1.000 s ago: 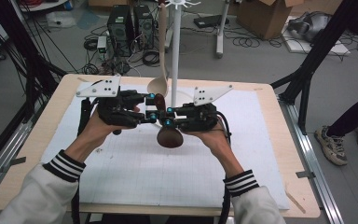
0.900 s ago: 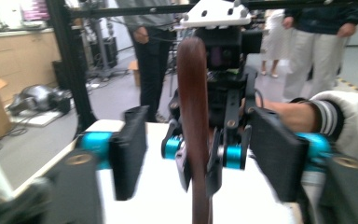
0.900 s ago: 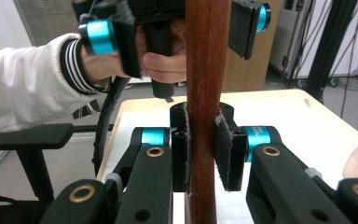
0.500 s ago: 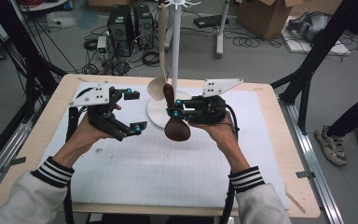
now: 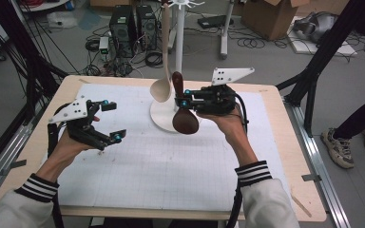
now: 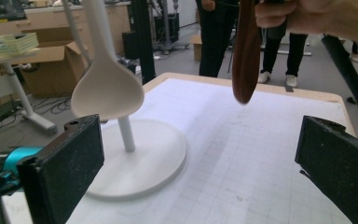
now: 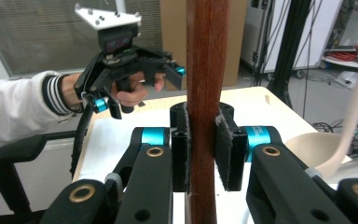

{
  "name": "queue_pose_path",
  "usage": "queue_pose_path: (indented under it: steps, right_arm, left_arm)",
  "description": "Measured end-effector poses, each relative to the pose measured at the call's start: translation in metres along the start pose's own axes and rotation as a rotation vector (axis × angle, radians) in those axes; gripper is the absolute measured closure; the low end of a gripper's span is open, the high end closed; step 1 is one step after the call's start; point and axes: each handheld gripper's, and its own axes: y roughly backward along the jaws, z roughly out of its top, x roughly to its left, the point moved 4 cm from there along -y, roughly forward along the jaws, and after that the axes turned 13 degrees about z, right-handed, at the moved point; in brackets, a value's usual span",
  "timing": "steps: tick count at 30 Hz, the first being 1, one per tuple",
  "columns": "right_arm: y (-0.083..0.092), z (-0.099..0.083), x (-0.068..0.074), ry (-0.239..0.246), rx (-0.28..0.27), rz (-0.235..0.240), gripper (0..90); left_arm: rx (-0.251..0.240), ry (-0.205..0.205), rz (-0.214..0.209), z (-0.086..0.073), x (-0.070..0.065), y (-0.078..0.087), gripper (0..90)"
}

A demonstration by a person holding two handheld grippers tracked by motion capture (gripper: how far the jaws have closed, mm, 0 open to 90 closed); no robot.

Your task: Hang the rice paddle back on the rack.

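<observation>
A dark brown wooden spoon (image 5: 185,121) stands upright, bowl down, just above the mat by the white stand. My right gripper (image 5: 181,99) is shut on its handle; the pads (image 7: 226,154) press the handle (image 7: 207,70) from both sides. My left gripper (image 5: 114,120) is off to the left, low over the mat, and its jaws have just been opening with nothing between them. In the left gripper view its two black pads (image 6: 65,172) stand wide apart, with the dark spoon (image 6: 244,51) hanging ahead. A pale wooden spoon (image 5: 161,88) hangs from the stand.
The white stand has a round base (image 5: 164,118) on the gridded mat (image 5: 171,166) and a tall pole (image 5: 179,38). Cables, computer towers and cardboard boxes lie on the floor beyond the table. A person's shoes (image 5: 351,142) show at the right.
The left gripper has let go of the dark spoon, opened wide and drawn away to the left and down. The right gripper has lifted the spoon a little and holds it upright.
</observation>
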Motion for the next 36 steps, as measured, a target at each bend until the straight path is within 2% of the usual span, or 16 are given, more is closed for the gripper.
queue_pose_path:
  steps: [8,9,15,19,22,29,36]
  right_arm:
    - [0.008,0.009,-0.009,-0.005,-0.010,-0.031,78.8]
    - [0.009,0.012,-0.011,-0.007,-0.009,-0.034,78.8]
    - [0.016,0.025,-0.020,-0.011,-0.033,-0.048,78.8]
    - [0.017,0.031,-0.027,-0.016,-0.016,-0.060,78.8]
    - [0.018,0.037,-0.031,-0.017,-0.025,-0.061,78.8]
    - [0.019,0.050,-0.039,-0.014,-0.028,-0.072,78.8]
    - [0.019,0.063,-0.046,-0.011,-0.026,-0.073,78.8]
  left_arm:
    - [0.009,-0.009,0.044,-0.022,0.007,0.014,1.7]
    - [0.015,-0.015,0.062,-0.031,0.009,0.019,1.7]
    - [0.023,0.008,0.098,-0.059,0.015,0.031,1.7]
    - [0.026,0.024,0.104,-0.071,0.016,0.035,1.7]
    - [0.032,0.034,0.114,-0.078,0.017,0.036,1.7]
    - [0.035,0.050,0.127,-0.086,0.019,0.040,1.7]
    - [0.039,0.044,0.126,-0.088,0.019,0.040,1.7]
